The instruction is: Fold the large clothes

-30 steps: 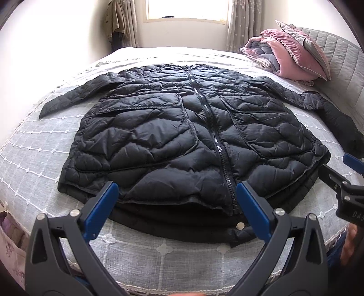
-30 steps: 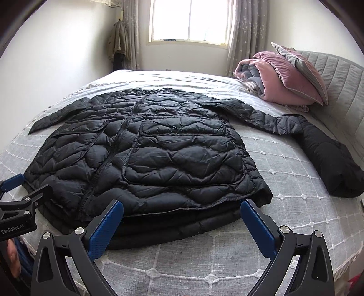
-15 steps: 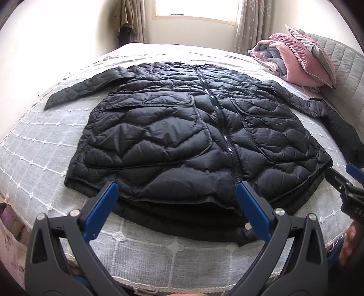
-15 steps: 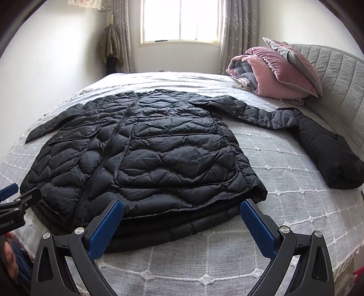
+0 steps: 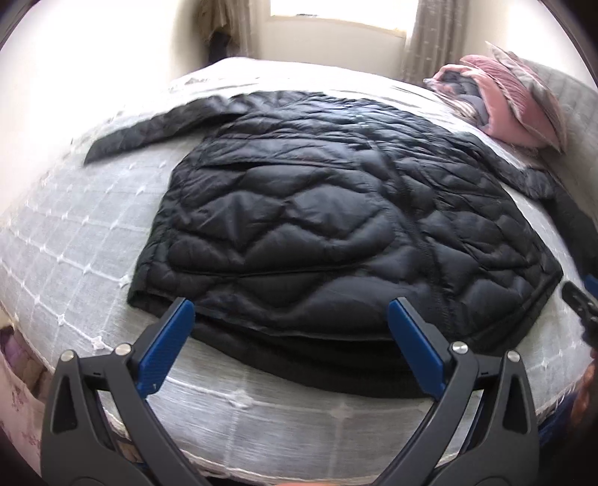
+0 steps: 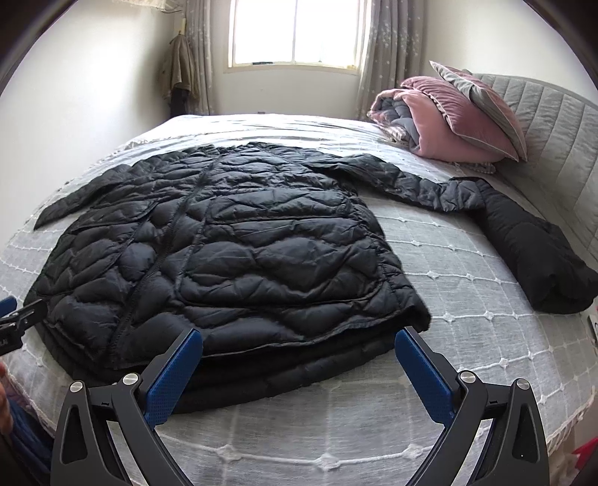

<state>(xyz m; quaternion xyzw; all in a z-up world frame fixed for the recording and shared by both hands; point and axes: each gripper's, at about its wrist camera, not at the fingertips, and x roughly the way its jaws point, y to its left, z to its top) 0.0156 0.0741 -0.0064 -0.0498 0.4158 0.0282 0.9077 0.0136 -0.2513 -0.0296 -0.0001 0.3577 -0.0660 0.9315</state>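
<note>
Left wrist view. Left tool point(image 5: 291, 329): jaws spread wide, nothing between them, held low over the near edge of the bed point(image 5: 74, 239). Black quilted jacket point(image 5: 336, 231): just ahead of the tool, laid flat, front up, hem nearest, its dark lining showing beneath the hem between the blue pads point(image 5: 166, 342). One sleeve runs ahead and to the left; the other runs right and is cut short by the frame edge. Picture is motion-blurred; the zip is hard to trace. Right tool point(image 5: 583, 303): only a dark tip at the right margin, opening not readable here. Pink bedding point(image 5: 512, 108): far ahead, right.

Right wrist view. Right tool point(image 6: 299, 370): jaws wide apart, empty, short of the jacket point(image 6: 231, 254) hem. Jacket lies ahead and slightly left; its right-hand sleeve point(image 6: 523, 239) stretches across the bed point(image 6: 467, 299), thick cuff end near the headboard point(image 6: 553, 142). Left tool point(image 6: 22, 317): partly cropped at the left margin. Pink bedding point(image 6: 448, 112): ahead, right. Window point(image 6: 295, 31): far ahead.
</note>
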